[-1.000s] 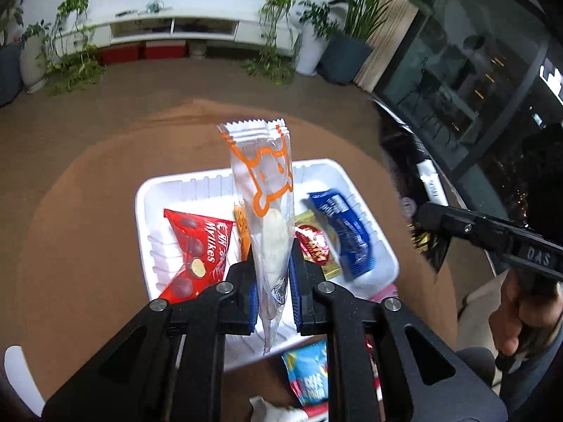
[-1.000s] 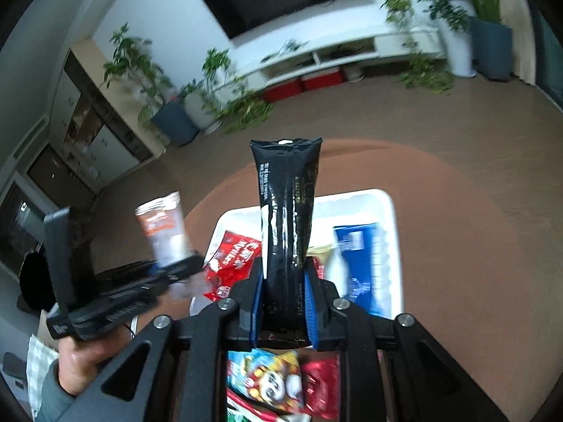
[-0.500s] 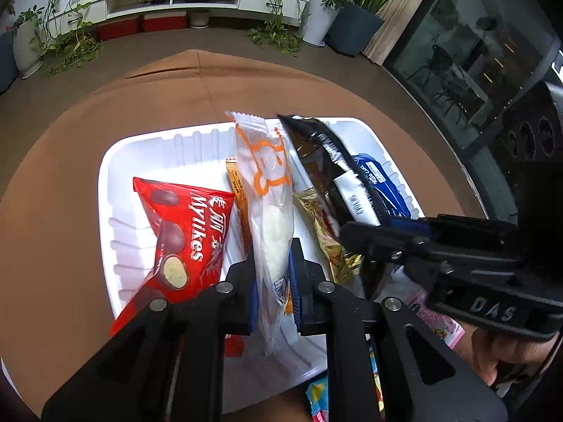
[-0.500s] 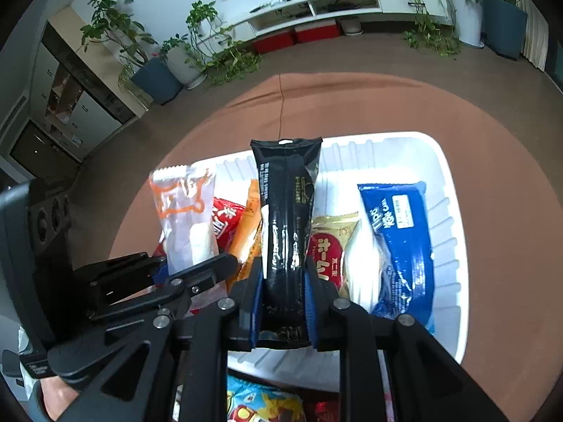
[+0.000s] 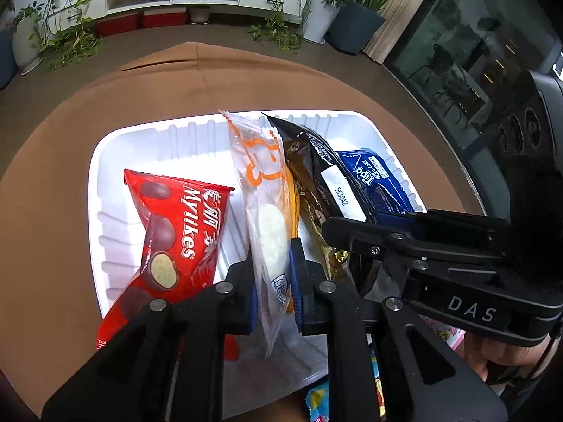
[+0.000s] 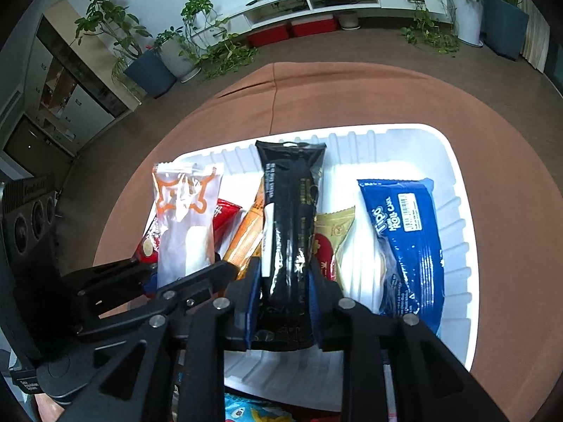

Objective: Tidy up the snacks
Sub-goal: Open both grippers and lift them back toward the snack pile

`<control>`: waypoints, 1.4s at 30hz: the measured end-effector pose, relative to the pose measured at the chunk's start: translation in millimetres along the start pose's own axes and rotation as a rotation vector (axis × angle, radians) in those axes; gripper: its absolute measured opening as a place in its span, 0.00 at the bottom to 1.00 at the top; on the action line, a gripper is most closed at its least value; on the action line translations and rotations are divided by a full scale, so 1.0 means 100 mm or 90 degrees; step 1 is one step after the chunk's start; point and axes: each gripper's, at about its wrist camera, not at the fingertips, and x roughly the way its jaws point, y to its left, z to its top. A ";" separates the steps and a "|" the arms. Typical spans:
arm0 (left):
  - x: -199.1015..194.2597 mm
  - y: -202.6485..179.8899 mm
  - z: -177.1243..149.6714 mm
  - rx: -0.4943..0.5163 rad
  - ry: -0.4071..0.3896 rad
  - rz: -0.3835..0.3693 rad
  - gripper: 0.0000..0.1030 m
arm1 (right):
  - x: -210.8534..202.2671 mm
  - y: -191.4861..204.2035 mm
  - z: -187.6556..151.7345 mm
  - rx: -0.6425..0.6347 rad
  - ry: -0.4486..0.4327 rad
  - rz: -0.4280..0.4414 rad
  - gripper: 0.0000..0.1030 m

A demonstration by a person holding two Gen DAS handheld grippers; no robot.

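Tray (image 5: 105, 161), white, on brown bench (image 5: 52, 176), holds red, gold & blue packs. Left gripper (image 5: 271, 274) fingers pinch clear pack (image 5: 262, 190) over tray centre. Right gripper (image 6: 285, 302) fingers opening w/ black pack (image 6: 290, 218) between them, just beside.

I count one white tray (image 6: 461, 211) and six snack packets over it: one red Mylikes bag (image 5: 172, 239), one clear orange-printed packet (image 5: 262, 190), one black packet (image 6: 290, 225), one blue Tipo roll (image 6: 408, 242), one gold packet (image 6: 334, 232), one orange stick (image 6: 248, 235).
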 end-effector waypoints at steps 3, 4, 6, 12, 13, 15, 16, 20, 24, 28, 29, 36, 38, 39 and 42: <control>-0.02 0.04 -0.02 -0.004 -0.002 0.000 0.14 | -0.02 0.00 -0.01 -0.002 -0.001 -0.002 0.29; -0.02 0.04 -0.03 -0.005 -0.003 0.000 0.16 | -0.02 0.01 -0.01 -0.005 -0.002 -0.004 0.29; -0.03 0.04 -0.04 -0.006 -0.004 0.002 0.16 | -0.04 0.01 -0.02 -0.009 -0.004 -0.008 0.32; -0.06 0.04 -0.06 -0.004 0.001 0.002 0.16 | -0.12 0.00 -0.07 -0.013 -0.015 -0.013 0.35; -0.08 0.03 -0.07 -0.004 0.002 0.002 0.16 | -0.15 0.00 -0.08 -0.014 -0.018 -0.013 0.36; -0.10 0.03 -0.08 -0.004 0.001 0.003 0.16 | -0.21 0.00 -0.07 -0.012 -0.024 -0.012 0.39; -0.11 0.03 -0.08 -0.005 0.000 0.004 0.17 | -0.24 0.00 -0.08 -0.011 -0.027 -0.012 0.41; -0.22 0.03 -0.10 -0.012 -0.013 0.009 0.24 | -0.40 -0.01 -0.11 -0.006 -0.047 -0.013 0.51; -0.42 0.01 -0.15 -0.017 -0.043 0.011 0.63 | -0.59 -0.04 -0.17 0.011 -0.068 0.000 0.62; -0.68 -0.06 -0.26 -0.015 -0.072 0.004 0.84 | -0.85 -0.13 -0.32 0.049 -0.105 0.030 0.75; -0.76 -0.07 -0.30 -0.016 -0.079 0.002 0.90 | -0.93 -0.18 -0.38 0.066 -0.117 0.041 0.79; -1.14 -0.25 -0.74 -0.003 -0.114 0.005 1.00 | -1.29 -0.39 -0.80 0.128 -0.156 0.099 0.91; -1.19 -0.29 -0.89 -0.002 -0.106 0.002 1.00 | -1.36 -0.45 -0.98 0.139 -0.162 0.106 0.91; -1.22 -0.31 -0.98 -0.003 -0.103 0.004 1.00 | -1.40 -0.49 -1.10 0.148 -0.166 0.114 0.91; -1.29 -0.35 -1.30 0.009 -0.087 0.015 1.00 | -1.44 -0.55 -1.37 0.170 -0.162 0.130 0.92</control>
